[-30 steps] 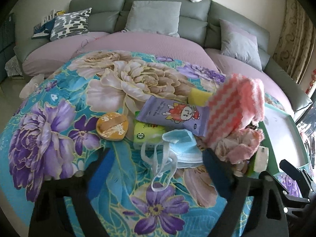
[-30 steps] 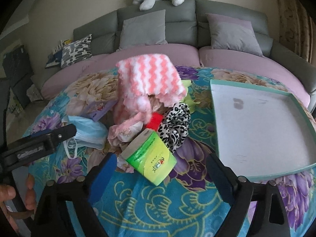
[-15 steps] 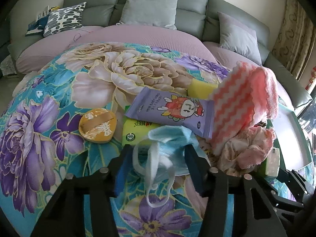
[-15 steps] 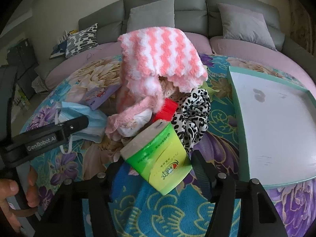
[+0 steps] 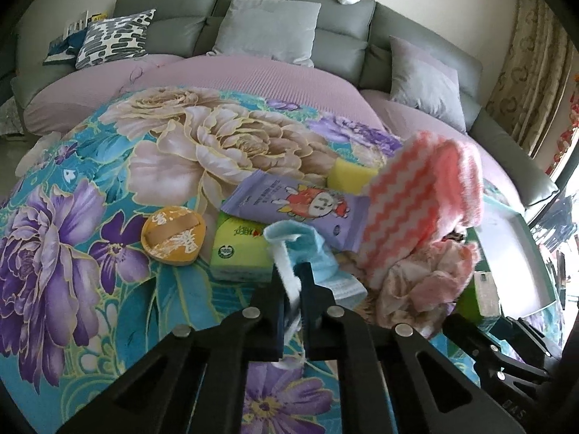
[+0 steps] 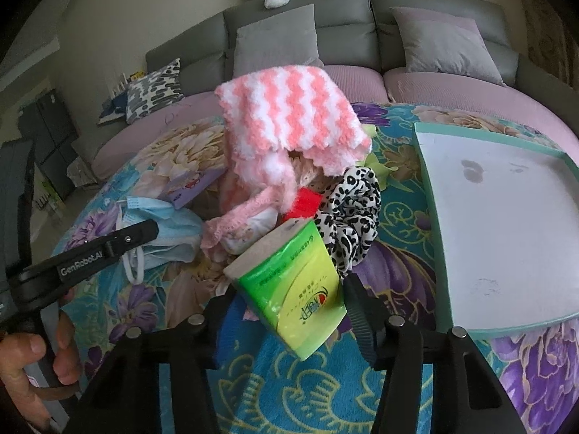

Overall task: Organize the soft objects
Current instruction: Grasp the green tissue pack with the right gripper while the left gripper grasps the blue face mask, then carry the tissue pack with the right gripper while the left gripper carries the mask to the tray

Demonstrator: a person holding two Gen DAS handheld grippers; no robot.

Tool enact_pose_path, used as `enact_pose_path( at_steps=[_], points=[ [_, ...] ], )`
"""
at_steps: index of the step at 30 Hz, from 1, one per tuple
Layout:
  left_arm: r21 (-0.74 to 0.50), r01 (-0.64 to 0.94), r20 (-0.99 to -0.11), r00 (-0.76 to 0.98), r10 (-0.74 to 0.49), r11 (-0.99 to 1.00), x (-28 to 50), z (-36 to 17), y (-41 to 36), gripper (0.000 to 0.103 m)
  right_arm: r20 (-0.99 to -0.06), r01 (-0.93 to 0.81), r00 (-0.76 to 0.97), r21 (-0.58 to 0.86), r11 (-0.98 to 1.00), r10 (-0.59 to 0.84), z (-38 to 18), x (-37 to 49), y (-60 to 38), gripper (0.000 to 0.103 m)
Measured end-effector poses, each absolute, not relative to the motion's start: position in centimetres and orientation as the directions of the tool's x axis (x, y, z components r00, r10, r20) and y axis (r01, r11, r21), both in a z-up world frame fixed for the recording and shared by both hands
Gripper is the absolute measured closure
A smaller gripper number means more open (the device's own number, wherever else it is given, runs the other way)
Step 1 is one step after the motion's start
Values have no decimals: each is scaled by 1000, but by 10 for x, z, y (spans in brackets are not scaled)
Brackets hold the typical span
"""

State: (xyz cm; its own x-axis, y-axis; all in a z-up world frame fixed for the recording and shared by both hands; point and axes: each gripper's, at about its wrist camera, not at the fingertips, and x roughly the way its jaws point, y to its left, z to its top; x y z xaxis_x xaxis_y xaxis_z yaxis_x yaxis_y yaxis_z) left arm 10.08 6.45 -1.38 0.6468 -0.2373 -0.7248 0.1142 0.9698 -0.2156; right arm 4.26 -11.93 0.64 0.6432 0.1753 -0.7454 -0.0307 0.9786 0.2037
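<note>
Floral cloth covers the bench (image 5: 90,217) before a grey sofa (image 5: 398,25). Left tongs (image 5: 292,282), which have just been closing, are clenched on the white ear loops of the blue face mask (image 5: 318,253). Right tongs (image 6: 289,311), also just closing, grasp the green tissue pack (image 6: 296,282) between them. Just beyond lie a leopard scrunchie (image 6: 354,217) and a pink knitted cloth (image 6: 289,115) atop the pile. To the right sits an empty teal-rimmed tray (image 6: 427,195).
</note>
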Motion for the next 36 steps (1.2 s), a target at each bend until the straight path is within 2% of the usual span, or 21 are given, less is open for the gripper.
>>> enact_pose_path(
  at_steps=[13, 24, 31, 36],
  points=[
    [-191, 156, -633, 735, -243, 969, 70, 46, 61, 97, -670, 3, 724, 239, 971, 162, 48, 21, -132, 47],
    [-171, 321, -505, 783, -363, 932, 81, 116, -3, 97, -586, 127, 810, 231, 965, 33, 98, 37, -183, 47],
    [-161, 453, -505, 725, -467, 877, 100, 120, -82, 97, -561, 280, 821, 233, 931, -107, 115, 46, -242, 47],
    [-148, 504, -531, 685, -498, 851, 107, 110, -132, 97, -574, 371, 801, 249, 895, -173, 110, 47, -283, 47]
  ],
)
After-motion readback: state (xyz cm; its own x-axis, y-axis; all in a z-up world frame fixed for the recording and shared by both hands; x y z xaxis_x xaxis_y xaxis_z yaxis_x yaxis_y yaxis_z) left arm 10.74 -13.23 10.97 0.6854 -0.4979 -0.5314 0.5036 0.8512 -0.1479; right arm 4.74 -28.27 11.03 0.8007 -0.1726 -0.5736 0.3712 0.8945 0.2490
